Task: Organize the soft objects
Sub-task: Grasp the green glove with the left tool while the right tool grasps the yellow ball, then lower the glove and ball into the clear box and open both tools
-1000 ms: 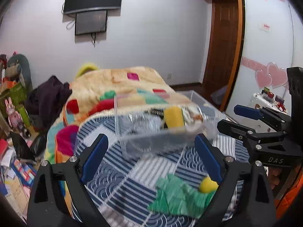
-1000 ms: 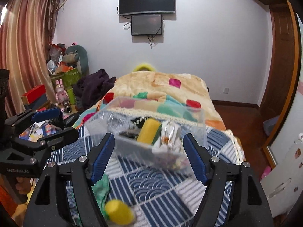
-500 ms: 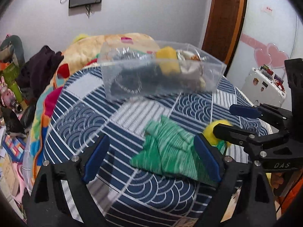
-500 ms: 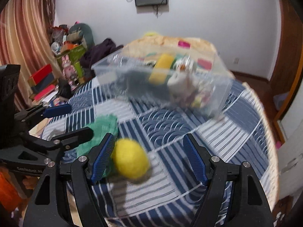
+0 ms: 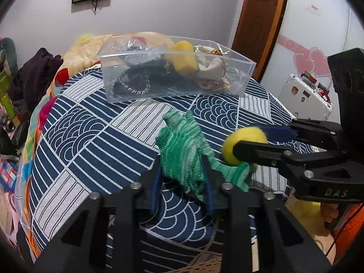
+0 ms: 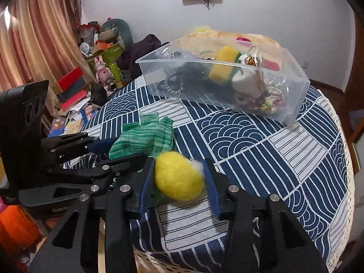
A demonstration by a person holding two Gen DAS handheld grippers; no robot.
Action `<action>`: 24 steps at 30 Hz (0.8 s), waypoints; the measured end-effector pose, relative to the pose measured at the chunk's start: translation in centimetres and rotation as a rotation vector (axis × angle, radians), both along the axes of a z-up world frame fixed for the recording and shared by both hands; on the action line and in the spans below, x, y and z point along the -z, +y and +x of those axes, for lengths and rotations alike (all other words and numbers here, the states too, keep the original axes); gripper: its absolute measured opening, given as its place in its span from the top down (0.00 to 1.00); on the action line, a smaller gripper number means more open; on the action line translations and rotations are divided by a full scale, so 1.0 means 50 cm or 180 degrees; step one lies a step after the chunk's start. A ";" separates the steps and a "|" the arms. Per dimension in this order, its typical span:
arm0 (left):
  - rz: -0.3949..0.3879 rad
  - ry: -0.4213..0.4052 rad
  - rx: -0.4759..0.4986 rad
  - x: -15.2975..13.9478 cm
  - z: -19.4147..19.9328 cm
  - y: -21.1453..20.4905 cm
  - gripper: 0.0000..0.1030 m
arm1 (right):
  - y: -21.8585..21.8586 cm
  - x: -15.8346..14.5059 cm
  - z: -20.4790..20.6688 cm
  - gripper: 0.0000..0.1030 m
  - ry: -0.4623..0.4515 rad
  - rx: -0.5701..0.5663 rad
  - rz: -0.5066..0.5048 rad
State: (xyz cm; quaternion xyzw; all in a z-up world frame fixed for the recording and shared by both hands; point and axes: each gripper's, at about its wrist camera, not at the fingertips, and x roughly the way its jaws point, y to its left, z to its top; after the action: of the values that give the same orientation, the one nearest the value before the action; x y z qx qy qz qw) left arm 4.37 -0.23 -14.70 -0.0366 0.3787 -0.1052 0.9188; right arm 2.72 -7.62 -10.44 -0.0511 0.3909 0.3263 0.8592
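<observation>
My left gripper (image 5: 182, 170) is shut on a green knitted cloth (image 5: 184, 145), near the front of the blue patterned table (image 5: 91, 136). My right gripper (image 6: 179, 177) is shut on a yellow fuzzy ball (image 6: 178, 178), just right of the cloth (image 6: 145, 136). The ball also shows in the left wrist view (image 5: 243, 141), between the right gripper's fingers. A clear plastic box (image 5: 175, 72) stands at the far side of the table, holding a yellow sponge (image 5: 183, 56), black bands and other small items. It also shows in the right wrist view (image 6: 227, 79).
A bed with a colourful blanket (image 6: 241, 38) lies behind the table. Clutter of toys and boxes (image 6: 97, 56) stands to the left by a curtain. A white cabinet (image 5: 304, 97) and wooden door (image 5: 259, 22) are to the right.
Both grippers dropped toward the near table edge and closed: the left on the green cloth, the right on the yellow ball.
</observation>
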 end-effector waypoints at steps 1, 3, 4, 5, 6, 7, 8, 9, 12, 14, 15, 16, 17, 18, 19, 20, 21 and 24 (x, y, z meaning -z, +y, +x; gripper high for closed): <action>0.0032 -0.0032 0.0000 -0.005 -0.001 -0.002 0.74 | -0.001 -0.001 -0.001 0.63 -0.0024 0.0026 -0.0011; 0.0063 -0.0092 -0.0003 -0.015 -0.004 -0.003 0.75 | -0.002 -0.005 0.000 0.63 -0.0073 0.0074 -0.0036; 0.0052 -0.0123 -0.0002 -0.023 -0.004 -0.001 0.75 | -0.006 -0.008 0.000 0.63 -0.0101 0.0103 -0.0036; 0.0040 -0.0151 -0.0004 -0.029 -0.003 0.002 0.76 | -0.010 -0.013 0.001 0.63 -0.0127 0.0132 -0.0028; 0.0033 -0.0182 -0.0010 -0.037 -0.003 0.005 0.76 | -0.016 -0.019 0.003 0.63 -0.0156 0.0165 -0.0013; 0.0038 -0.0222 -0.0030 -0.047 -0.002 0.008 0.76 | -0.022 -0.026 0.004 0.63 -0.0195 0.0207 -0.0002; 0.0041 -0.0256 -0.0050 -0.054 0.000 0.011 0.76 | -0.026 -0.032 0.005 0.63 -0.0225 0.0239 0.0006; 0.0040 -0.0296 -0.0065 -0.063 0.002 0.014 0.76 | -0.031 -0.039 0.007 0.63 -0.0264 0.0275 0.0015; 0.0069 -0.0429 -0.0151 -0.092 0.015 0.024 0.76 | -0.049 -0.063 0.017 0.63 -0.0387 0.0395 0.0049; 0.0051 -0.0508 -0.0209 -0.111 0.027 0.034 0.76 | -0.063 -0.083 0.028 0.63 -0.0486 0.0497 0.0084; 0.0038 -0.0553 -0.0235 -0.122 0.033 0.039 0.76 | -0.069 -0.091 0.031 0.63 -0.0517 0.0524 0.0102; 0.0040 -0.0615 -0.0273 -0.134 0.040 0.043 0.76 | -0.075 -0.100 0.036 0.63 -0.0564 0.0570 0.0123; 0.0050 -0.0678 -0.0303 -0.146 0.047 0.046 0.76 | -0.081 -0.111 0.041 0.63 -0.0617 0.0623 0.0141; 0.0052 -0.0712 -0.0314 -0.155 0.053 0.048 0.76 | -0.086 -0.120 0.046 0.63 -0.0671 0.0662 0.0158; 0.0051 -0.0766 -0.0331 -0.167 0.062 0.050 0.76 | -0.090 -0.132 0.051 0.63 -0.0736 0.0705 0.0173; 0.0056 -0.0824 -0.0346 -0.178 0.070 0.050 0.76 | -0.091 -0.141 0.055 0.63 -0.0790 0.0743 0.0171; 0.0067 -0.0875 -0.0357 -0.188 0.076 0.051 0.76 | -0.091 -0.149 0.059 0.63 -0.0854 0.0788 0.0161; 0.0092 -0.1015 -0.0409 -0.214 0.095 0.047 0.76 | -0.091 -0.170 0.077 0.63 -0.0981 0.0866 0.0182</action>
State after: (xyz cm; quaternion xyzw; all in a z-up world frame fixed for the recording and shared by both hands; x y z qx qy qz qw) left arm 9.15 2.12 -4.02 -0.0305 0.2265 -0.0452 0.9725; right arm 6.58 -12.16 -1.92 -0.0227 0.2488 0.2065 0.9460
